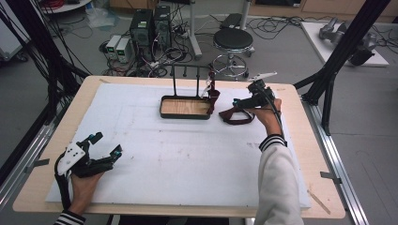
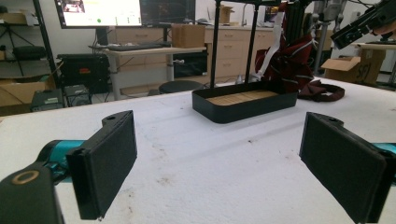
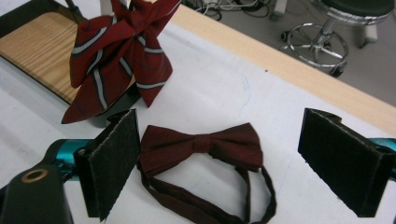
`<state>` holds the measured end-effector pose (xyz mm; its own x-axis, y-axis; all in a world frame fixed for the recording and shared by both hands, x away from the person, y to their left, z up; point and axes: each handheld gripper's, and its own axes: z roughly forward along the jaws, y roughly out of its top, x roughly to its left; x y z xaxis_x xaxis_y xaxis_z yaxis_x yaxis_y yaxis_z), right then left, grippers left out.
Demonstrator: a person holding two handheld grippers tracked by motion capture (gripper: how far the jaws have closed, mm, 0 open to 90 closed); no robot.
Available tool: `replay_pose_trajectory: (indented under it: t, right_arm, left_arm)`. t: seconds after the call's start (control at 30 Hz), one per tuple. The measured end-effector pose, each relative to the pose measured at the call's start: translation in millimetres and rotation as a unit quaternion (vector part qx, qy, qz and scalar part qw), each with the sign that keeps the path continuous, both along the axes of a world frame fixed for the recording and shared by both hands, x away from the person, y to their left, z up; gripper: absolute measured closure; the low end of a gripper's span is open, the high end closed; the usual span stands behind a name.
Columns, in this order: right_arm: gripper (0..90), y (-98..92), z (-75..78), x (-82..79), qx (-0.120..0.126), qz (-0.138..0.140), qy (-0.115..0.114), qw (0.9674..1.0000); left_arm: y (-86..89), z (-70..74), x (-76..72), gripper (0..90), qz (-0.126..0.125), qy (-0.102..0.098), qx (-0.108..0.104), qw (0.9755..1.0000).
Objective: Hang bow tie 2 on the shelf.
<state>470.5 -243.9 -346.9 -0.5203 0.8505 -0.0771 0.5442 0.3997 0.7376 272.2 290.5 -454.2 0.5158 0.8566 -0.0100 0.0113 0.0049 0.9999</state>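
A dark red bow tie (image 3: 201,144) with looped strap is lying flat between the spread-apart right gripper (image 3: 219,163), bare table (image 3: 243,88) lying beyond.

Dark maroon bow tie (image 3: 203,143) lying flat on the white table cover, knot at centre, wings spread to both sides, its neck strap (image 3: 205,207) looped in an oval beside it; it lies just beside the black tray's right end (image 1: 237,115)
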Motion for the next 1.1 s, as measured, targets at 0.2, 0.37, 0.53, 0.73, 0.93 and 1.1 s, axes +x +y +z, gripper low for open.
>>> replay_pose_trajectory:
  t: [0.2, 0.37, 0.53, 0.73, 0.93, 1.1]
  right_arm:
    - [13.9, 8.3, -6.4, 3.0, -0.005, -0.007, 0.02, 0.9998]
    - [14.1, 16.2, -13.9, 7.3, 0.003, -0.018, 0.041, 0.999]
    - [15.7, 20.7, -22.9, 12.2, 0.004, -0.027, 0.061, 0.9978]
    - [17.8, 25.0, -30.7, 16.2, 0.007, -0.044, 0.078, 0.996]
    - [24.2, 27.7, -37.7, 19.0, 0.021, -0.067, 0.092, 0.9933]
    - [26.8, 29.5, -46.8, 21.7, 0.037, -0.078, 0.118, 0.9893]
  left_arm:
    - [0.1, -0.1, -0.1, 11.4, 0.0, 0.0, -0.001, 1.0]
    - [0.4, -0.1, 0.0, 11.4, -0.001, 0.0, -0.001, 1.0]
    - [0.4, 0.0, 0.0, 11.4, -0.001, 0.0, 0.0, 1.0]
    - [0.3, -0.1, 0.0, 11.4, -0.001, 0.0, -0.001, 1.0]
    - [0.5, 0.0, 0.0, 11.4, -0.002, 0.0, -0.001, 1.0]
    - [0.5, 0.0, 0.0, 11.4, -0.002, 0.0, -0.001, 1.0]
